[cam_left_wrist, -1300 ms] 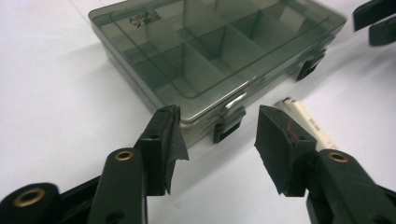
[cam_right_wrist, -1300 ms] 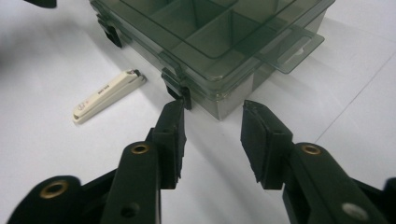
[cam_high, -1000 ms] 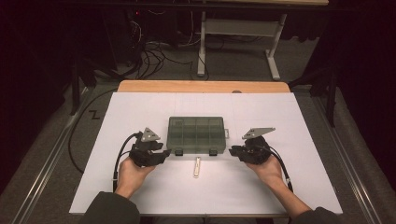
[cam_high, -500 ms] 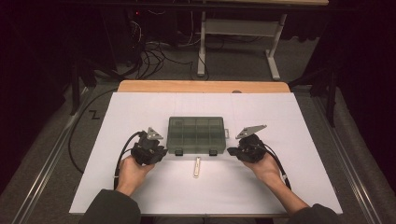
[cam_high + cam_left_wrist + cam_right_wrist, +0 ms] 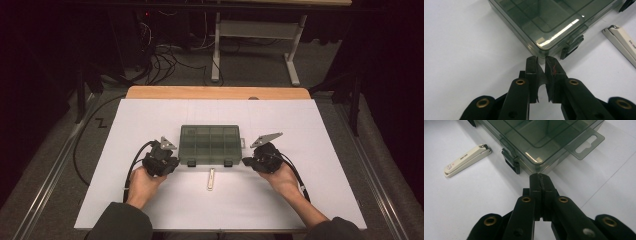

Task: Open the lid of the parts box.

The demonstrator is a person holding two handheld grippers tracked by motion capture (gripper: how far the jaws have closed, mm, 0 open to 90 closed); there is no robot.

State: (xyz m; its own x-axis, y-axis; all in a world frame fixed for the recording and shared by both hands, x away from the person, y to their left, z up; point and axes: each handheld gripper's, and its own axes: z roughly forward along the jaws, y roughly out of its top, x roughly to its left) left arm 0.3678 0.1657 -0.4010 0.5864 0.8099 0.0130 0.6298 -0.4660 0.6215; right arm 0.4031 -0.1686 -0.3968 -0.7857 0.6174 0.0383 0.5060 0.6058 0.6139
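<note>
Cable loops from my left gripper (image 5: pixel 172 161) back toward the near edge of the white sheet (image 5: pixel 125 130), where the left hand (image 5: pixel 142 182) holds the tool at the left near corner of the smoky plastic compartment box (image 5: pixel 210 144). In the left gripper view, its jaws have just been closing and now stand clenched with nothing between them, the tips just short of the box corner; I cannot tell whether they touch it. A red scratch marks one finger (image 5: pixel 554 68).

The box sits near the middle of the sheet, lid shut, its two dark latches (image 5: pixel 191 163) on the near wall. Its compartments look bare through the tinted lid, as far as I can make out. A cream nail clipper (image 5: pixel 212 178) lies on the sheet just near of the box, between the two hands and apart from both.

At the right near corner is my right gripper (image 5: pixel 246 161), held by the right hand (image 5: pixel 285 179), grey three-cornered plate on top. Its jaws have likewise just drawn shut, pressed flat together on nothing, the tips right up against the box corner. Beside them the clear hang tab (image 5: pixel 586 141) juts from the box's right end.
</note>
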